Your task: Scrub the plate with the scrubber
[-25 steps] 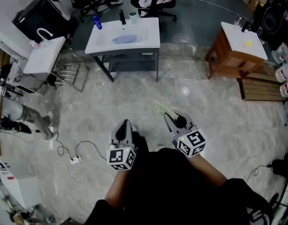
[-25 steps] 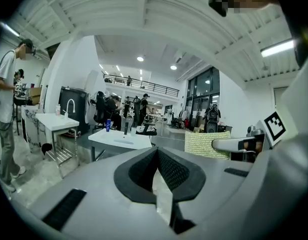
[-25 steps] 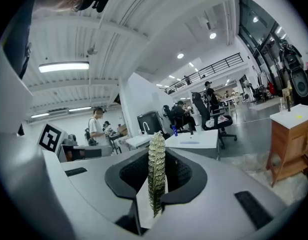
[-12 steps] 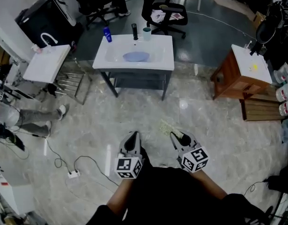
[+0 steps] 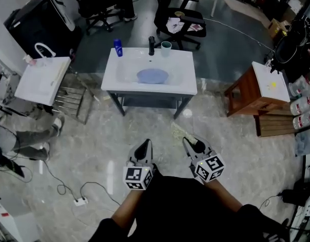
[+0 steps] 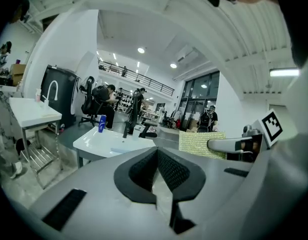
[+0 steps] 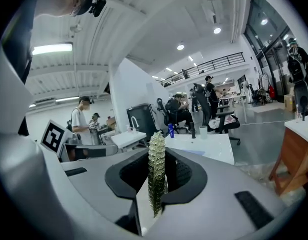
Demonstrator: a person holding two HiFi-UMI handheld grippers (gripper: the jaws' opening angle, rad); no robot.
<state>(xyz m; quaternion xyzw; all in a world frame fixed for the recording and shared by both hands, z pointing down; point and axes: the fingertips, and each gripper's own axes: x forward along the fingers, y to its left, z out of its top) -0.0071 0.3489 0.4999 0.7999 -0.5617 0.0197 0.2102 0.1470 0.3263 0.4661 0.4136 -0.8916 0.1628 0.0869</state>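
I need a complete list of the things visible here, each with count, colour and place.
rectangular washbasin stand: 1, white, centre ahead
blue plate: 1, blue, inside that basin
blue plastic bottle: 1, blue, basin's back-left corner
tap: 1, black, basin's back edge
cup: 1, pale green, beside the tap
second washbasin: 1, white, far left
wooden cabinet: 1, brown with white top, right
office chairs: 2, black, behind the basin
glittery scrubber: 1, green-gold, clamped in right gripper
left gripper: 1, grey, shut, empty
right gripper: 1, grey, shut on scrubber
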